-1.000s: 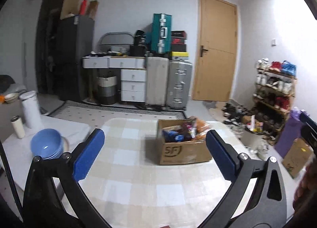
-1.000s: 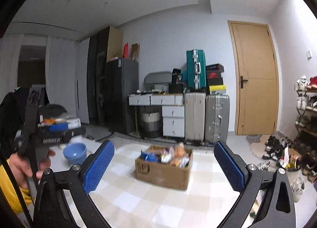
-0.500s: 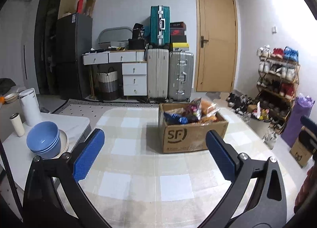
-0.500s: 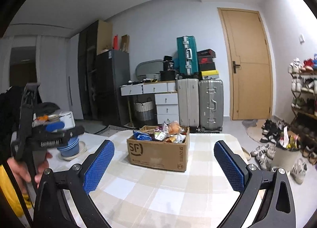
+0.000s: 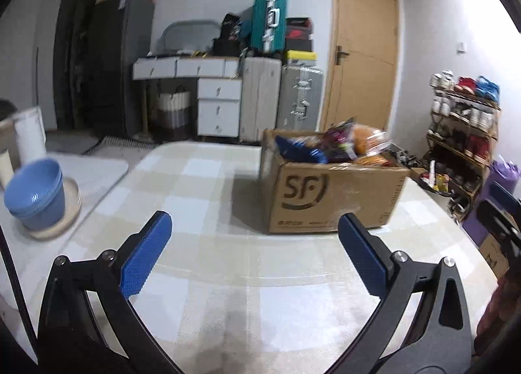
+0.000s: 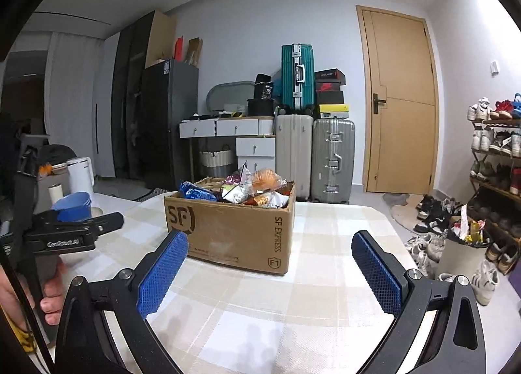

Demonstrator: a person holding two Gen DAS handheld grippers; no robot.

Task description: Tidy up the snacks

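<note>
1. Two views, and neither tool grips anything. In your left wrist view the left gripper [image 5: 254, 250] hangs over the checked tablecloth [image 5: 202, 185] with its jaws spread wide. That suits an approach, I judge, since a wide gap can take a bulky packet. The cardboard box [image 5: 329, 198] stands ahead and slightly right of it, apart from the fingers, heaped with snacks [image 5: 338, 146]. It sits mid-table, probably so both your hands can reach it. A stack of blue bowls [image 5: 35, 195] rests on a plate at the far left, well clear of the box.

2. In your right wrist view the right gripper [image 6: 270, 263] also has its jaws wide and empty. The box [image 6: 228, 227] lies ahead, left of centre, its near wall partly behind the left blue pad [image 6: 162, 273], though I cannot tell if they touch. The packets [image 6: 247, 188] pile above the rim, so a top-down pick looks easiest. Your hand [image 6: 49, 296] holds the other tool at the left edge.
</note>
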